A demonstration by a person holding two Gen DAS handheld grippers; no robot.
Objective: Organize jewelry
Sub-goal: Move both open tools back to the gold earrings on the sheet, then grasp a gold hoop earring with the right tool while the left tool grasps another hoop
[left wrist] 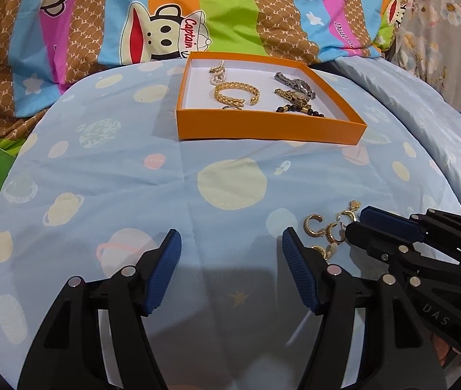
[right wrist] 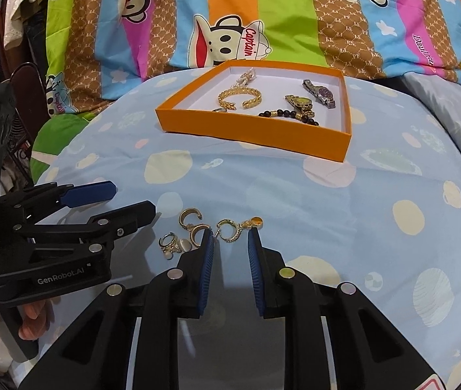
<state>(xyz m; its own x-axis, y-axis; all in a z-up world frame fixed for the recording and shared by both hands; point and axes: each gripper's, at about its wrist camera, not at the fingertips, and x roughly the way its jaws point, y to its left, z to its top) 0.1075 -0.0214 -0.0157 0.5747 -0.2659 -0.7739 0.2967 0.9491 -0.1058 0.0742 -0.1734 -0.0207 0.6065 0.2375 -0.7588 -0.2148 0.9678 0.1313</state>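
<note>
- Pale blue planet-print bed sheet [right wrist: 295,195] underneath, striped cartoon-monkey quilt [right wrist: 263,16] behind.
- Ahead of both jaws: orange box [right wrist: 256,130], holding a gold cuff bracelet [right wrist: 238,98], two watches [right wrist: 319,92], a dark bead bracelet [right wrist: 290,115], a pearl piece [right wrist: 246,76].
- Right gripper [right wrist: 230,243]: jaws partly spread, flanking a gold hoop earring [right wrist: 230,231], not pinching it.
- More earrings [right wrist: 183,234] just left of those jaws.
- Left gripper [left wrist: 230,243]: jaws spread wide, empty.
</note>
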